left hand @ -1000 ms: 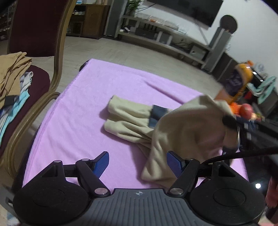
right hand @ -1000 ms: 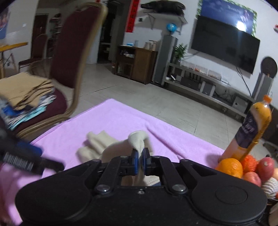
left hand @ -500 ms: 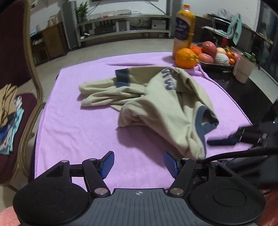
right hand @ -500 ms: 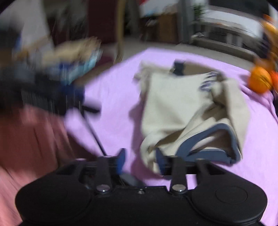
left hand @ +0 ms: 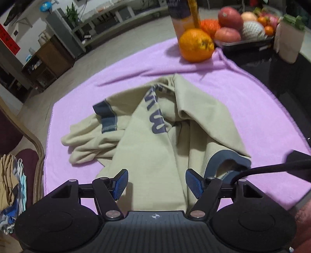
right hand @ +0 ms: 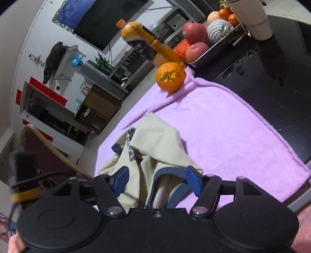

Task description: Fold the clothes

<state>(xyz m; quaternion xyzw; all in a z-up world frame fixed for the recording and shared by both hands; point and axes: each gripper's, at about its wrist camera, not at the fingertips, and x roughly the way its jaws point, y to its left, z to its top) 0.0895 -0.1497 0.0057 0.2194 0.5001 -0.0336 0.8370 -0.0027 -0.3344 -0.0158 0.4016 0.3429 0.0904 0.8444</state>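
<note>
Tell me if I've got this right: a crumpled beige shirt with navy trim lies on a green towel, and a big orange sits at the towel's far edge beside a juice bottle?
Not quite: the towel is purple, not green, as the left wrist view shows plainly. The rest holds: the crumpled beige shirt with navy trim lies on it, and the orange sits at its far edge beside the juice bottle.

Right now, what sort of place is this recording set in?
Most likely a home living room. A wall-mounted television hangs above a long media shelf, a tray of fruit sits on the table, and a beige sweatshirt lies crumpled on a purple towel spread there.
</note>
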